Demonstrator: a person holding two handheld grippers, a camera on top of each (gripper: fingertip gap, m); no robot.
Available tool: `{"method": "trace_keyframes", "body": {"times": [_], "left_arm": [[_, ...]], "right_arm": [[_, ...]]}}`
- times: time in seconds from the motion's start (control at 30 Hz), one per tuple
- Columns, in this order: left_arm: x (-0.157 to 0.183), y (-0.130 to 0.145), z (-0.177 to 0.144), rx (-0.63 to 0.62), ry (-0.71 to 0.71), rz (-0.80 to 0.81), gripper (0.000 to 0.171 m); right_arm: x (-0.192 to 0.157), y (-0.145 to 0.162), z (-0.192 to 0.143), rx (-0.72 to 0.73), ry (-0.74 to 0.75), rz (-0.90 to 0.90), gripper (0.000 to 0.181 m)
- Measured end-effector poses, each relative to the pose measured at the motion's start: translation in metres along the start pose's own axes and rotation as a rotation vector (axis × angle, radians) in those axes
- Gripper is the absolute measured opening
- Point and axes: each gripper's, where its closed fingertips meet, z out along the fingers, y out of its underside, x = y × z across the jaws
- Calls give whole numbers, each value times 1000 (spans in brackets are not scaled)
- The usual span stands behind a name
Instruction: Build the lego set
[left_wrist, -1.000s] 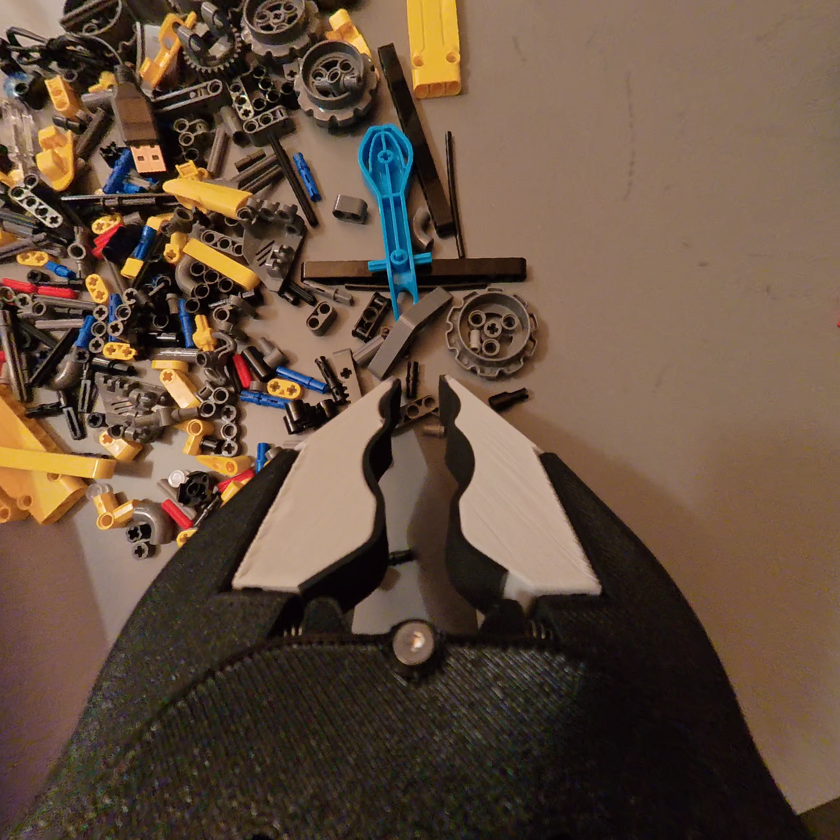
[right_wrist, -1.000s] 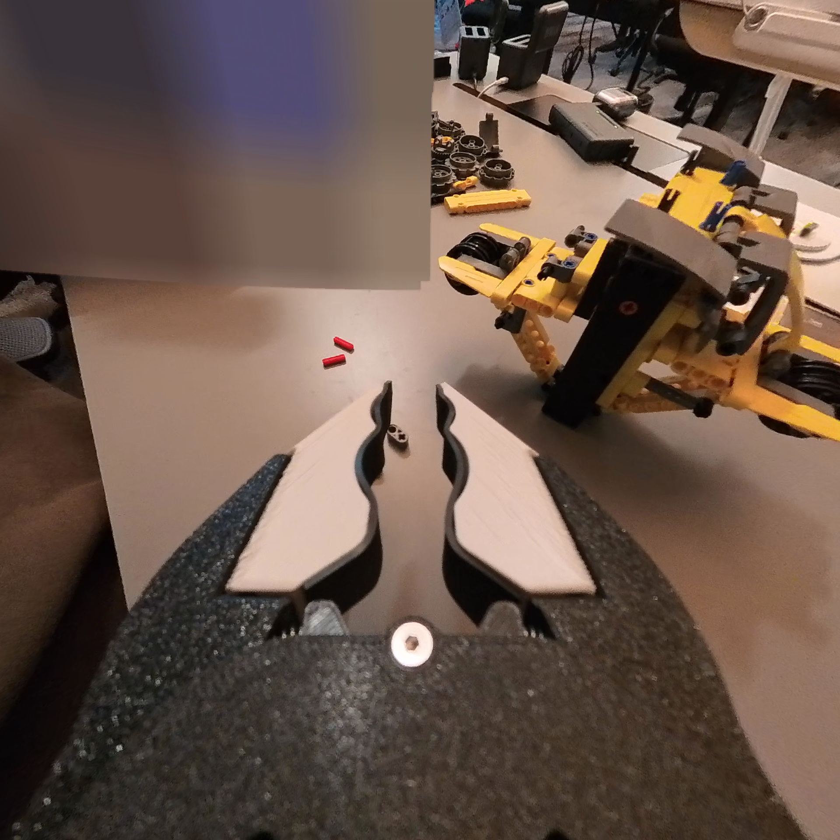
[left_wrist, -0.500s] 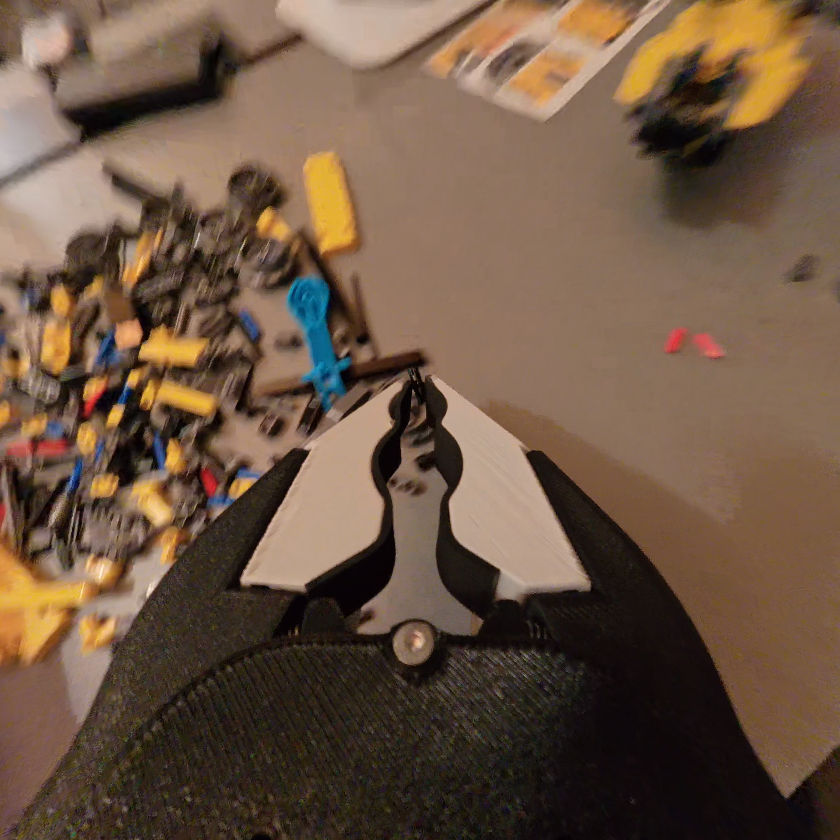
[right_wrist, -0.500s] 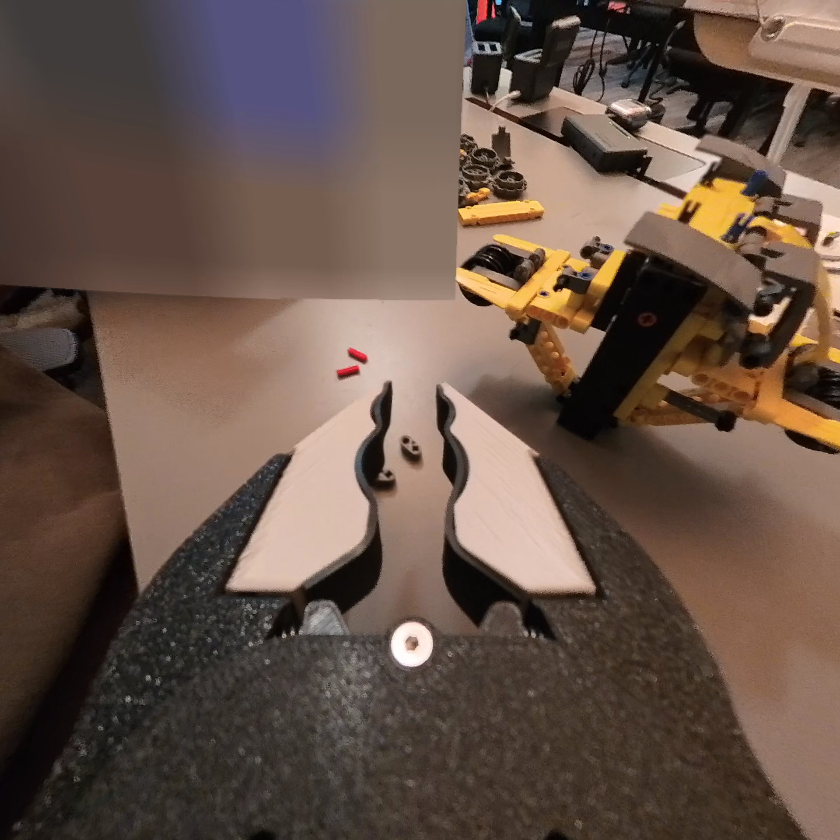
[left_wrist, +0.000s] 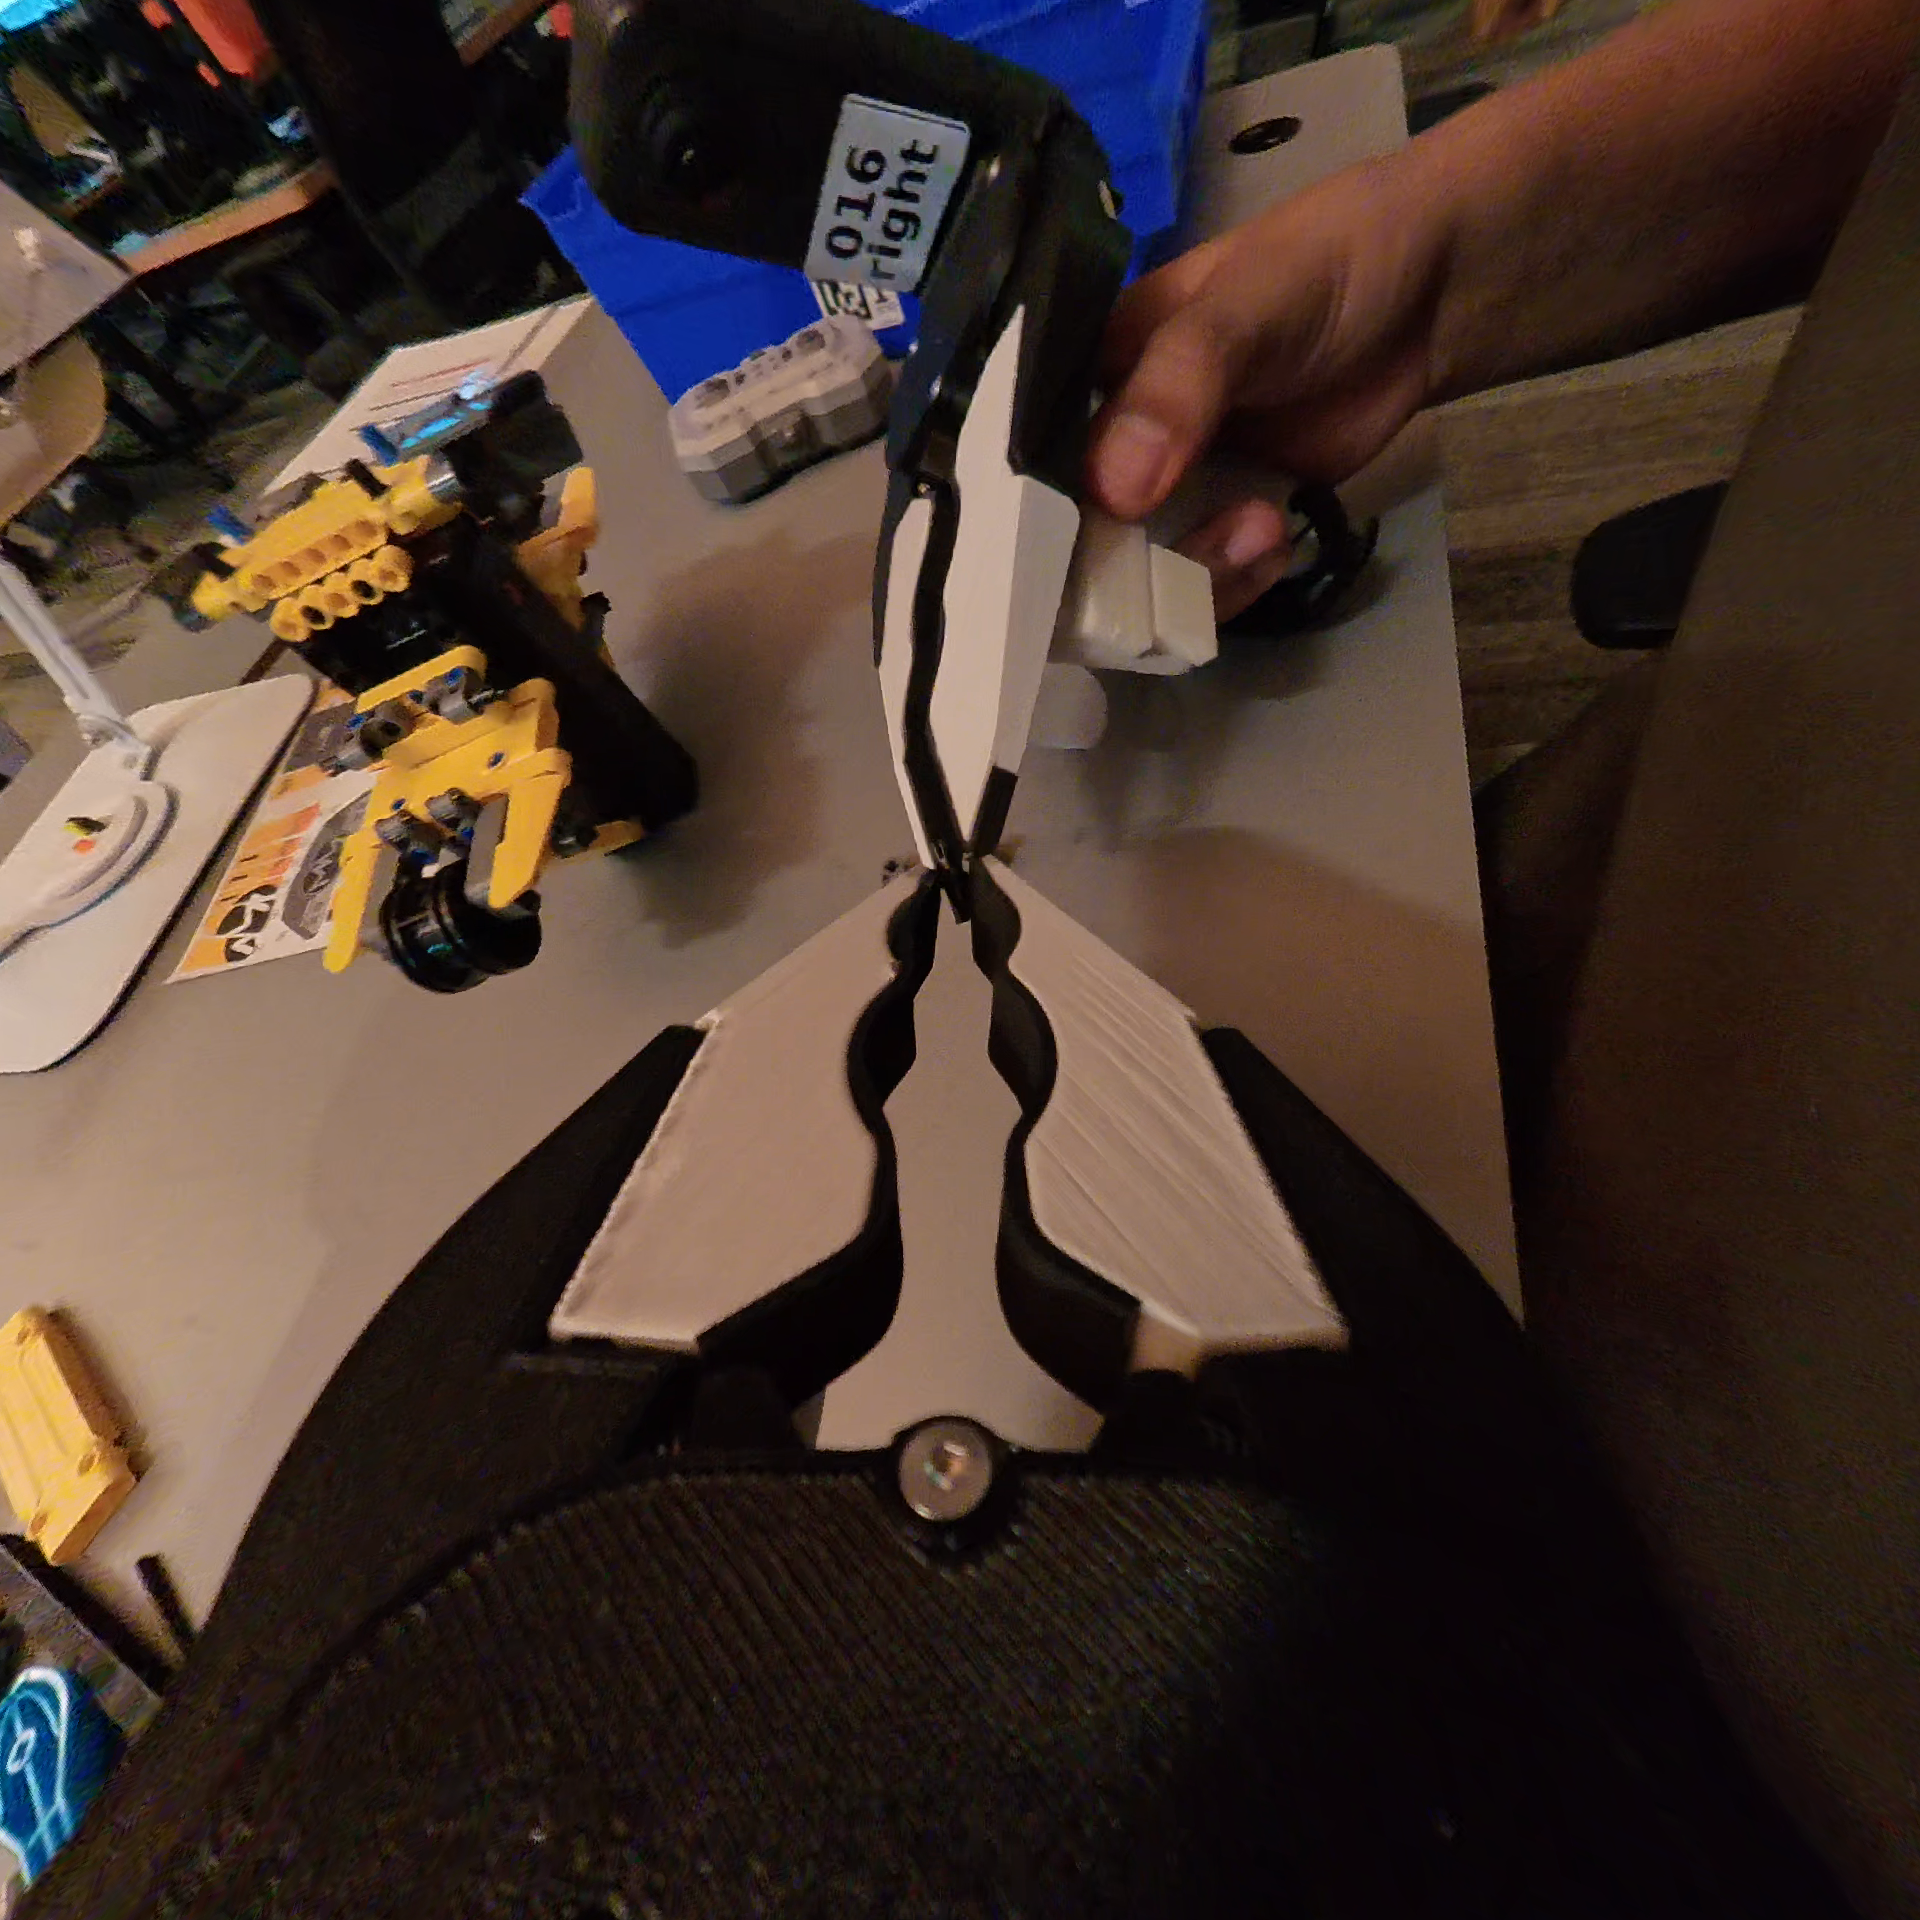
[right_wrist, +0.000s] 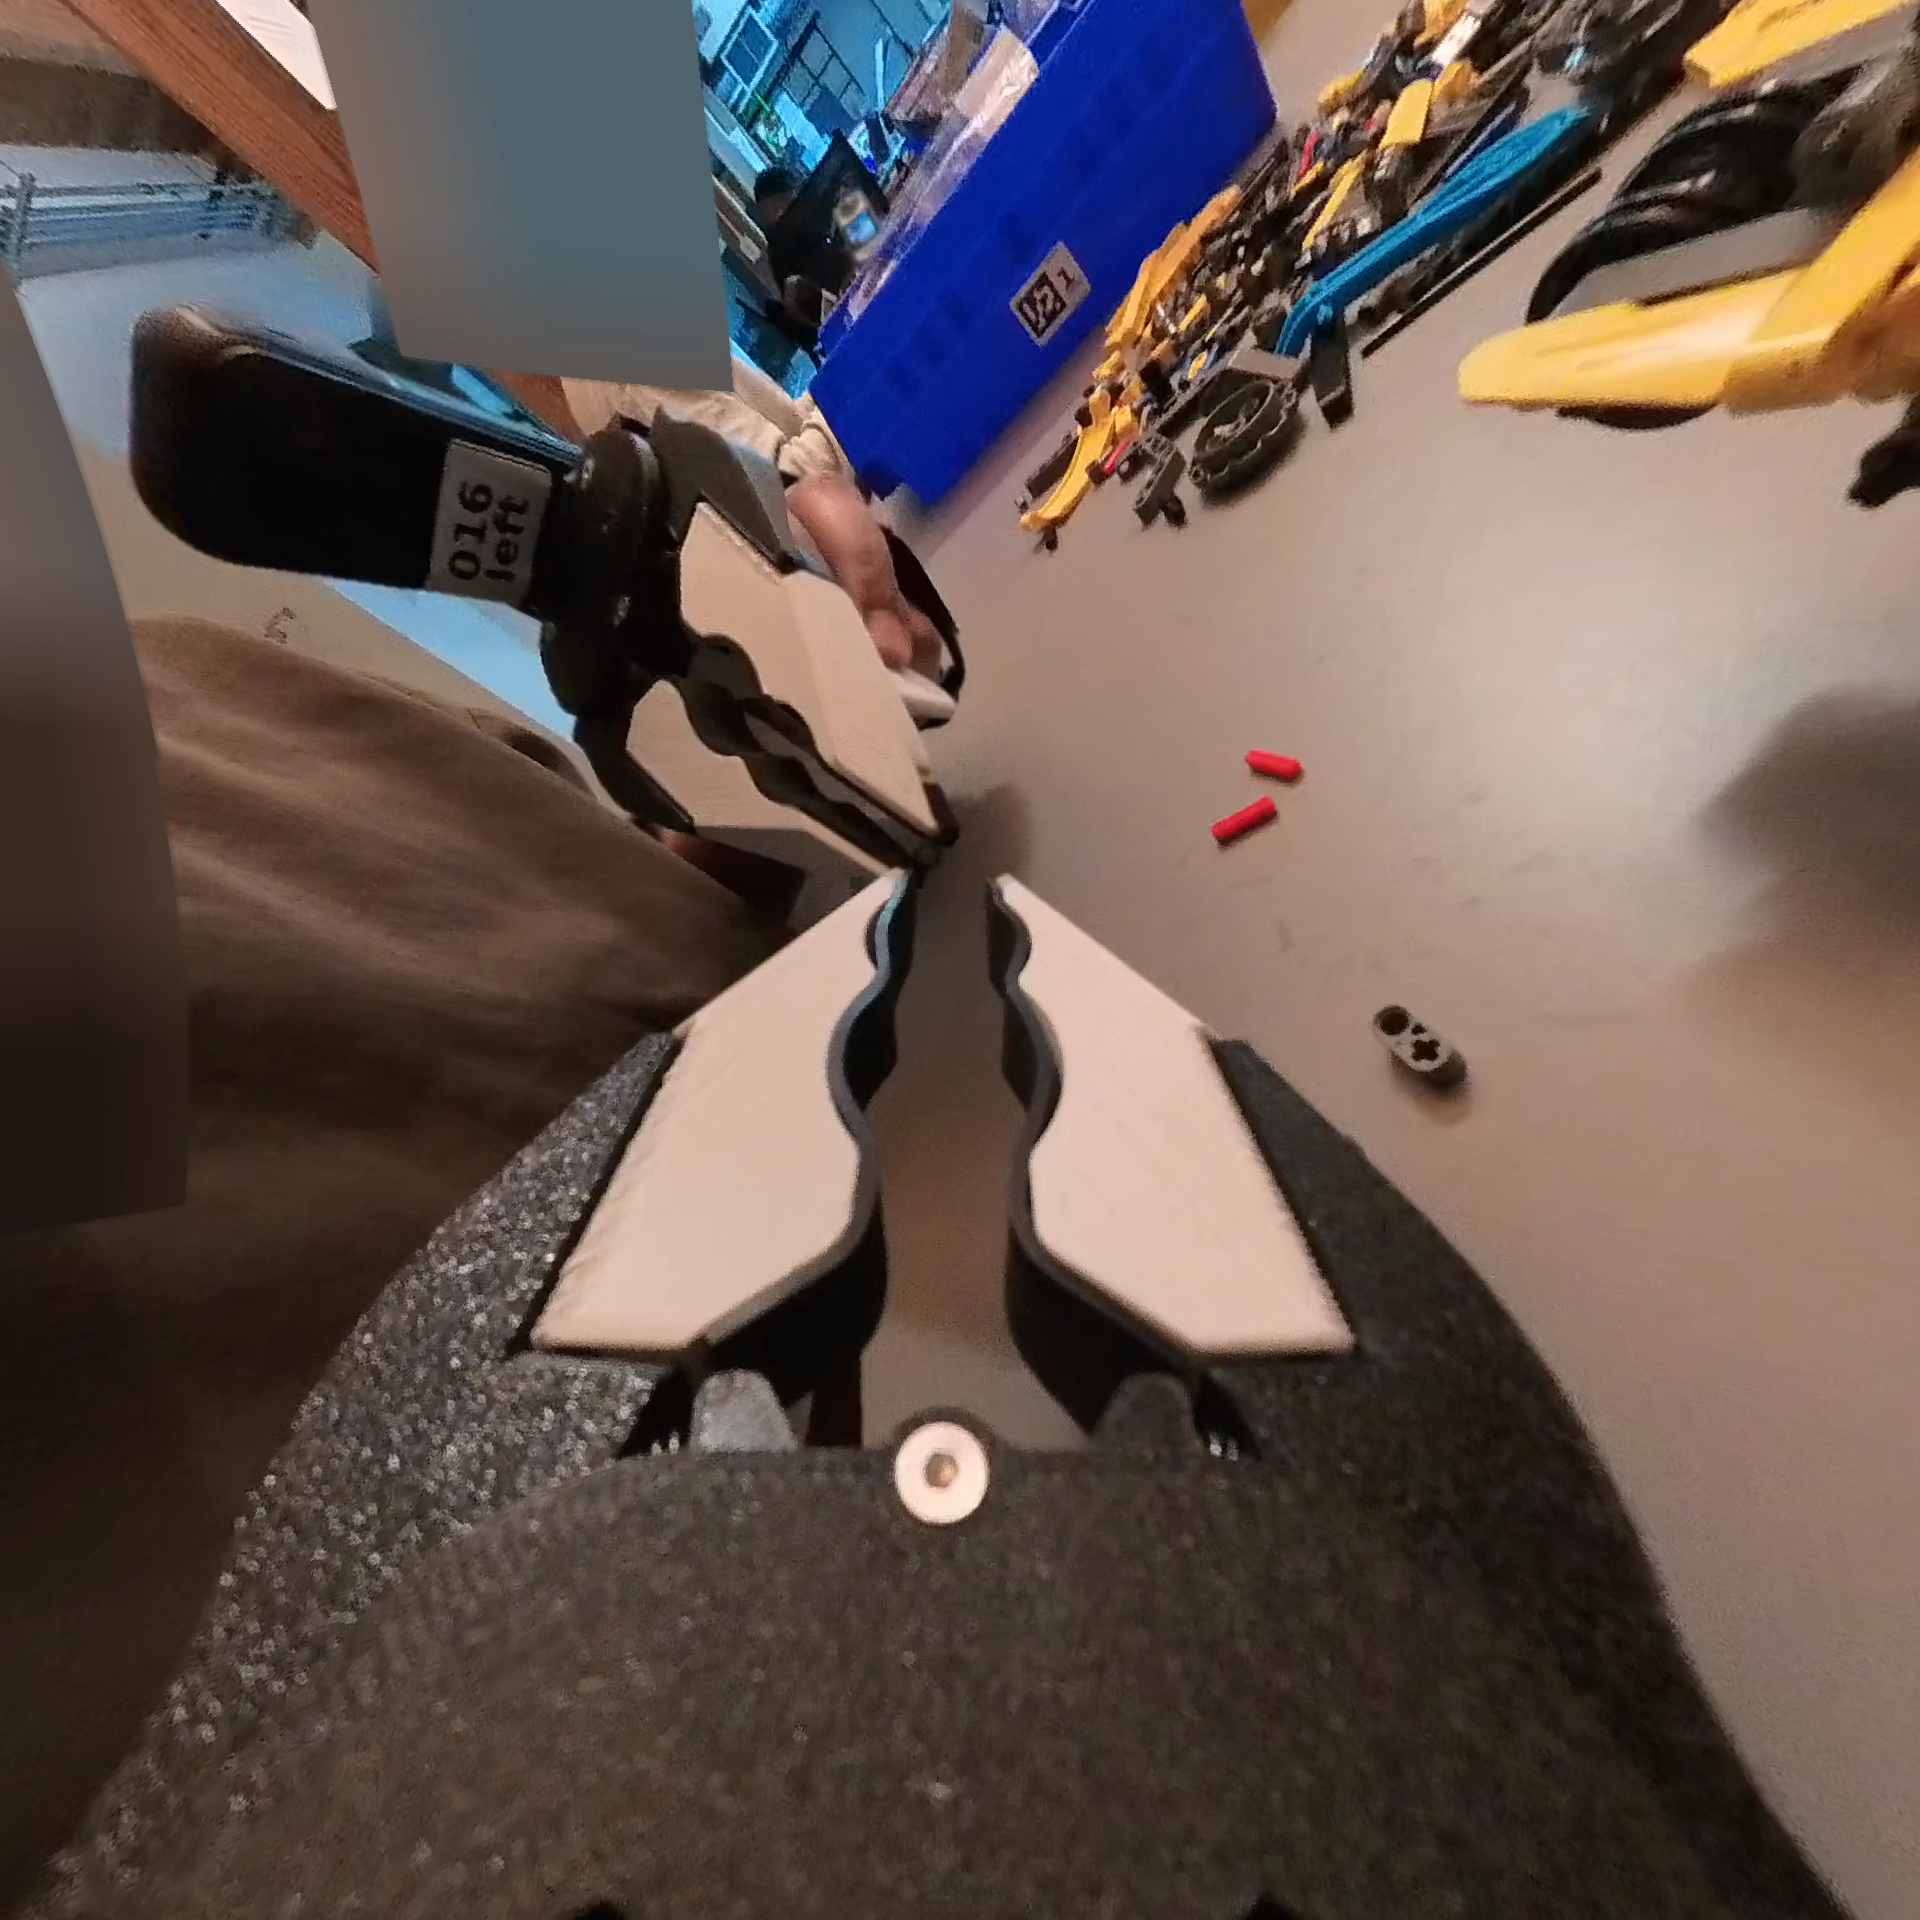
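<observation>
My left gripper (left_wrist: 954, 883) is shut on a small black piece (left_wrist: 953, 904) and holds it above the grey table (left_wrist: 1299, 935). My right gripper (left_wrist: 961, 844), held by a hand (left_wrist: 1268, 343), comes down from above, and its tips meet the left gripper's tips at the piece. In the right wrist view my right gripper (right_wrist: 948, 888) is open with a narrow gap. The left gripper (right_wrist: 928, 844) reaches in from the upper left, with the black piece (right_wrist: 921, 858) next to the right gripper's left fingertip.
A yellow and black brick model (left_wrist: 447, 665) stands at the left on a booklet (left_wrist: 270, 883). A grey box (left_wrist: 779, 405) and a blue bin (right_wrist: 1039, 239) are behind. Two red pins (right_wrist: 1257, 795), a grey connector (right_wrist: 1418, 1049) and a pile of loose parts (right_wrist: 1226, 312) lie on the table. The tips of both grippers are at nearly the same place. It is some 8 cm from my right tips to the grey connector (right_wrist: 1418, 1049).
My left gripper shut on a small black piece in the pile, lifted it and swung right. My right gripper turned left to meet it tip to tip.
</observation>
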Motion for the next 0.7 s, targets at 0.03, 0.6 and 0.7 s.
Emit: {"method": "trace_keyframes", "body": {"times": [0.03,0.6,0.7], "left_arm": [[1,1,2,-8,0,10,2],[20,5,12,-22,92,63,7],[16,12,15,-42,101,-19,25]], "right_arm": [[0,1,-1,-4,-6,16,10],[-1,15,-6,-64,-53,90,4],[14,20,-16,-105,82,21,4]]}}
